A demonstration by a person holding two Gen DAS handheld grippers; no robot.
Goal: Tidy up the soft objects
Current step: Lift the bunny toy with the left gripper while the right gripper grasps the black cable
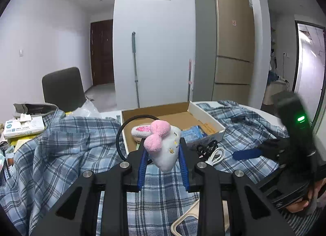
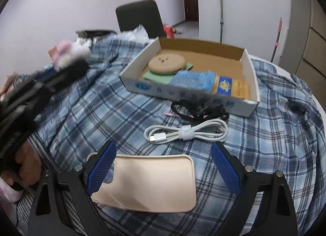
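My left gripper (image 1: 162, 150) is shut on a white plush toy with a pink bow (image 1: 164, 145) and holds it above the plaid cloth, in front of the open cardboard box (image 1: 205, 113). The toy also shows blurred at the left of the right wrist view (image 2: 71, 52). My right gripper (image 2: 163, 154) is open, low over the cloth, with a beige phone case (image 2: 150, 183) lying between its fingers. In the box (image 2: 247, 67) lie a round tan cushion (image 2: 167, 65), a green cloth and a blue packet (image 2: 192, 80).
A blue plaid cloth (image 2: 101, 109) covers the table. A white cable (image 2: 187, 132) and a black cable (image 2: 199, 109) lie in front of the box. A tissue pack (image 1: 22, 127) sits at the left. A dark chair (image 1: 63, 89) and a fridge (image 1: 234, 42) stand behind.
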